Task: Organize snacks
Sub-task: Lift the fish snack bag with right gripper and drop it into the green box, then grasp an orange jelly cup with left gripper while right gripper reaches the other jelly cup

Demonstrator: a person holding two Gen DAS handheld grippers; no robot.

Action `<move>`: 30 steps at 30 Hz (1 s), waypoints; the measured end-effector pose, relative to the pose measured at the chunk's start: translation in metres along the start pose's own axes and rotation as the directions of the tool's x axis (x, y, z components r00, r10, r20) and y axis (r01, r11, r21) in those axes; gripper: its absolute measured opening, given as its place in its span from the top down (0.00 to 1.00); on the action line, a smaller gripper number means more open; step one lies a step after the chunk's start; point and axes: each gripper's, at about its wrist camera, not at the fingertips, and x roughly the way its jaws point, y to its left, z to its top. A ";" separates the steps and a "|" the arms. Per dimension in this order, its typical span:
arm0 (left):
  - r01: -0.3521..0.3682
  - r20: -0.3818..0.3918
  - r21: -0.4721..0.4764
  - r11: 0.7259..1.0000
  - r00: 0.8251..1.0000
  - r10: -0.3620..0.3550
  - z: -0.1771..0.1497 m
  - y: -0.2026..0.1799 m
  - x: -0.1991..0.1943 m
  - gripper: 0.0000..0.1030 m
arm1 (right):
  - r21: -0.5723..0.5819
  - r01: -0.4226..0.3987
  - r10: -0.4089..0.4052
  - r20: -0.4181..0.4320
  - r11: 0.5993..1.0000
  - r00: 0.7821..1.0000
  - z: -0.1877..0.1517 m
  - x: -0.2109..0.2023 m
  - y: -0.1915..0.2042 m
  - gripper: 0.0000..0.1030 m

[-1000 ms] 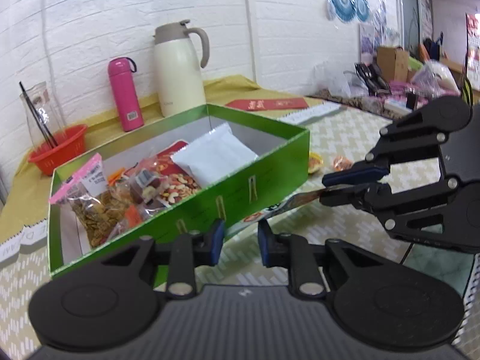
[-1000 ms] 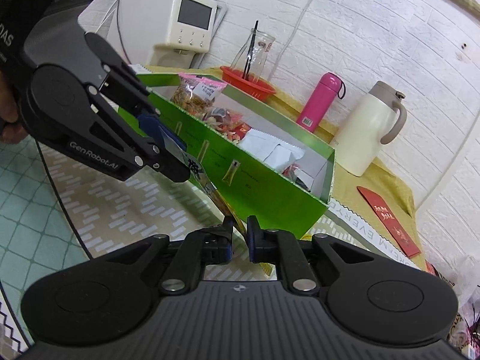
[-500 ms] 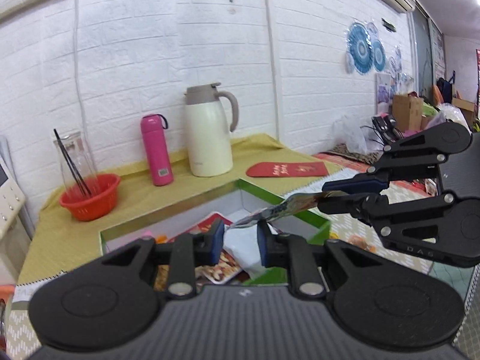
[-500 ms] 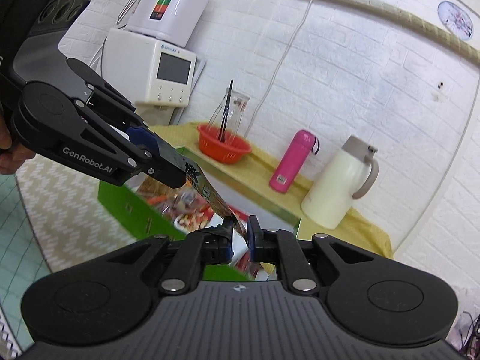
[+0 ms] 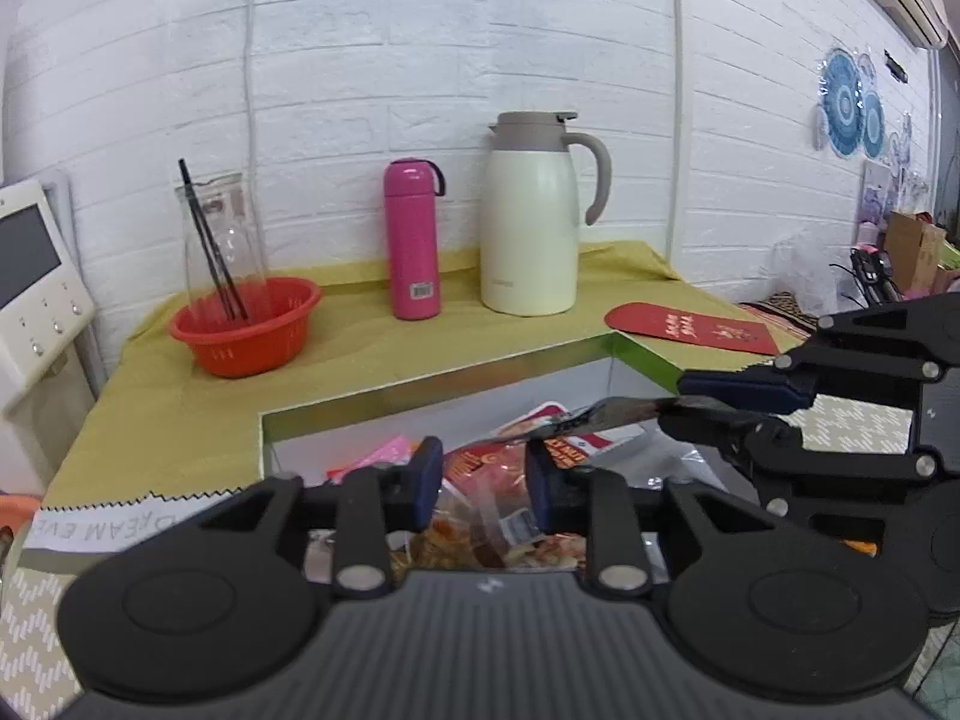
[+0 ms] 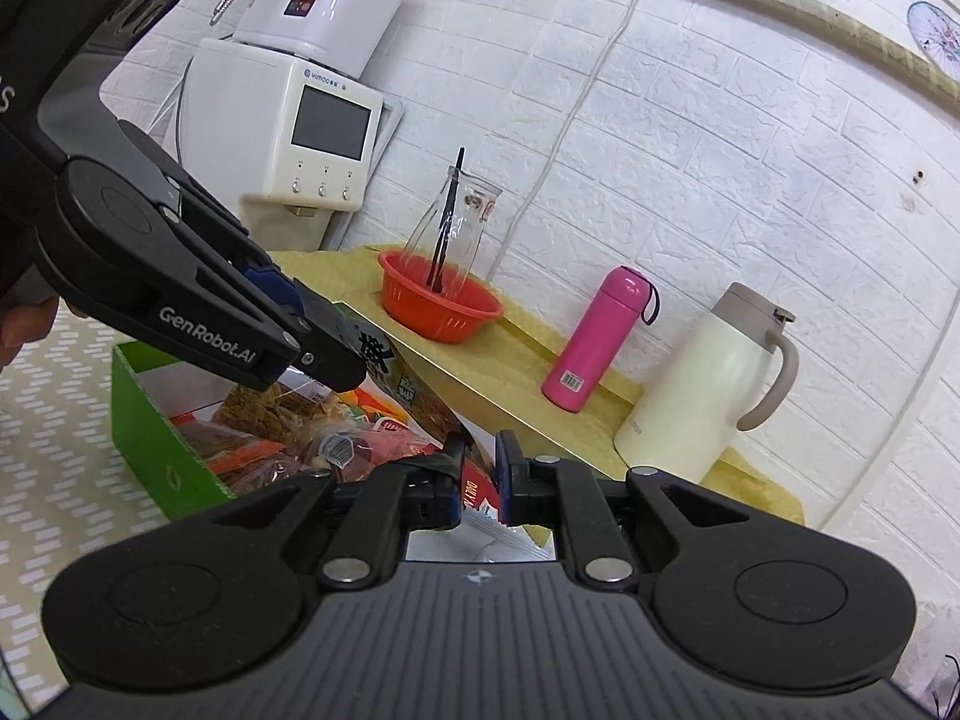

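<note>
A flat snack packet with green and orange print hangs over the open green box. Both grippers grip it. In the right wrist view my right gripper is shut on its near edge, and the left gripper's fingers pinch its far edge. In the left wrist view the packet shows edge-on, held by the right gripper's fingers, with its other end at one pad of my left gripper. The box holds several snack bags.
On the yellow cloth behind the box stand a red basket with a glass carafe, a pink bottle and a cream thermos jug. A red envelope lies to the right. A white water dispenser stands at the left.
Both grippers have carried the packet from the table in front of the box up and over the box's opening. The box's contents now lie right under the fingers.
</note>
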 end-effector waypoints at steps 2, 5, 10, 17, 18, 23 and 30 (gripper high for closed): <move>-0.018 0.018 -0.045 0.999 1.000 0.019 -0.003 0.006 0.002 0.36 | 0.001 -0.012 0.012 -0.018 1.000 1.000 -0.002 0.005 0.002 0.64; -0.030 -0.012 -0.088 0.996 1.000 0.029 -0.006 0.013 0.007 0.32 | -0.014 -0.009 0.009 0.001 1.000 1.000 -0.007 0.002 0.005 0.01; -0.103 -0.069 -0.094 0.990 0.993 0.096 -0.012 0.014 0.015 0.16 | 0.042 -0.012 0.012 0.004 0.999 1.000 -0.009 -0.002 0.002 0.00; -0.090 -0.031 -0.109 0.990 0.996 0.088 -0.011 0.012 0.000 0.05 | 0.151 -0.023 0.023 0.001 0.988 1.000 -0.009 -0.014 -0.009 0.00; -0.092 -0.026 -0.107 0.990 0.996 0.090 -0.010 0.011 -0.002 0.05 | 0.164 -0.024 0.024 0.004 0.986 1.000 -0.009 -0.017 -0.010 0.00; -0.093 -0.005 -0.088 0.992 0.996 0.093 -0.006 -0.001 -0.015 0.05 | 0.221 -0.034 0.031 0.019 0.975 0.999 -0.007 -0.039 -0.021 0.00; -0.128 0.062 -0.086 0.988 0.989 0.133 -0.002 -0.022 -0.048 0.06 | 0.279 -0.013 0.006 0.025 0.960 1.000 -0.008 -0.090 -0.043 0.00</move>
